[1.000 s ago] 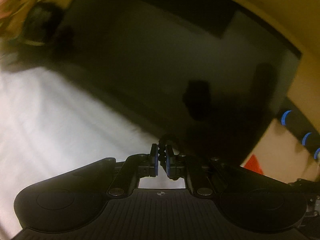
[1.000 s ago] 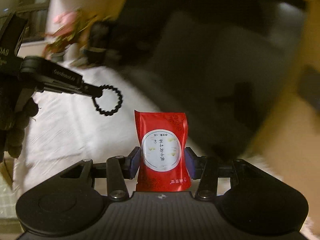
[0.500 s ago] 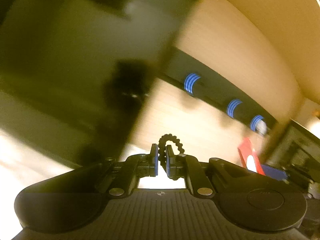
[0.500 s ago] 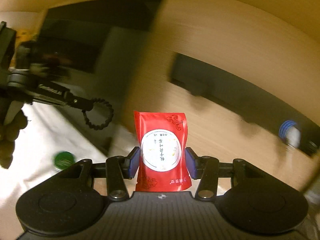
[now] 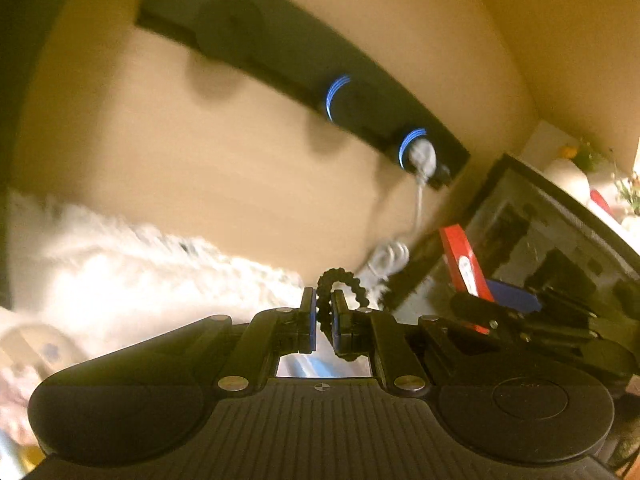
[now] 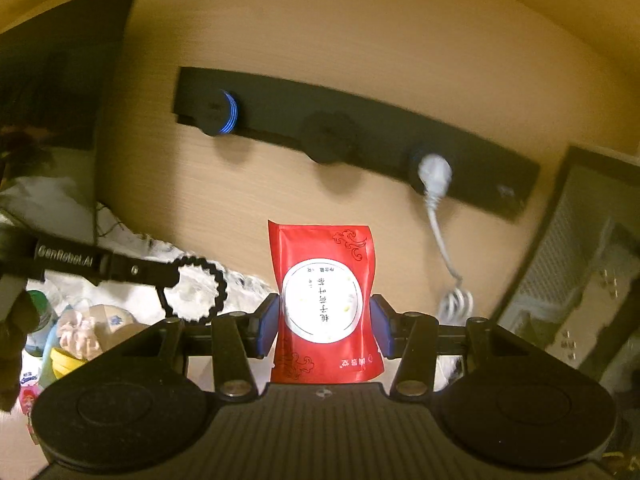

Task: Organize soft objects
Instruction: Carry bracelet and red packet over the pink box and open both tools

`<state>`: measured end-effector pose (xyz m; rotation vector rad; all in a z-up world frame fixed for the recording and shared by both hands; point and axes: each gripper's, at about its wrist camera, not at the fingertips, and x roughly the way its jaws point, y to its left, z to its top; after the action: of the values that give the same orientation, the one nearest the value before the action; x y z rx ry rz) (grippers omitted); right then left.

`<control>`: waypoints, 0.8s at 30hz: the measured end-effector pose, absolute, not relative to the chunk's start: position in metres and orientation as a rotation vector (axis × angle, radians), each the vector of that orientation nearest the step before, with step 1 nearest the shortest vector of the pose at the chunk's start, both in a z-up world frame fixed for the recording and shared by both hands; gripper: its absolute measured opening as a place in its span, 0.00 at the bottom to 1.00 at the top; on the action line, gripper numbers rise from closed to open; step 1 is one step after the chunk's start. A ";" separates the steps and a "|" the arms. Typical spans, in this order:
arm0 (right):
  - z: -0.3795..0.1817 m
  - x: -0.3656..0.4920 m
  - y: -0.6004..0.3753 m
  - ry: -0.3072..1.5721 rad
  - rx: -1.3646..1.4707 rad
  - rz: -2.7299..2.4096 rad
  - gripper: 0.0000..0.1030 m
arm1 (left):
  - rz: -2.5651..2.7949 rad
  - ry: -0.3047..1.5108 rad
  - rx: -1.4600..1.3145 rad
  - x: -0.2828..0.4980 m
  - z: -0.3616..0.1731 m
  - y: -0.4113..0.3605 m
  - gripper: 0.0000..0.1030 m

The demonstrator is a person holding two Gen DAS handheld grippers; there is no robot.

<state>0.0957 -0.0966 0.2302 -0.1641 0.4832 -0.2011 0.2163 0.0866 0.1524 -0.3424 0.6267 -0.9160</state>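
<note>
We note a glossy red foil pouch (image 6: 326, 304) w/ a white round label, dark characters on it, and darker red scroll motifs at its corners. Blue pads (image 6: 267, 326) flank it on the matt black gripper frame. The black beaded elastic ring (image 6: 195, 294) shows a scalloped outline vs. a rumpled white cloth (image 6: 132, 248). Behind, a pale tan wood-grain wall panel (image 6: 340, 40) carries a black socket rail (image 6: 360, 136) w/ blue-ringed round sockets; one holds a light grey plug and cord (image 6: 436, 178).
</note>
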 end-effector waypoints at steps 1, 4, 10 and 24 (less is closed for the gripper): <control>0.227 0.099 -0.101 0.494 -0.152 -0.206 0.46 | -0.922 0.637 -0.341 0.216 0.149 0.083 0.09; 0.218 0.105 -0.113 0.528 -0.108 -0.203 0.46 | -0.937 0.677 -0.333 0.216 0.136 0.068 0.09; 0.200 0.115 -0.135 0.587 0.003 -0.188 0.47 | -0.967 0.731 -0.307 0.218 0.119 0.044 0.09; 0.166 0.125 -0.163 0.654 0.154 -0.213 0.61 | -0.898 0.765 -0.251 0.220 0.092 0.016 0.11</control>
<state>0.1254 -0.1632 0.1660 0.1542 0.6542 -0.2130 0.2203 0.0161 0.0922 -0.2509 0.7654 -0.8984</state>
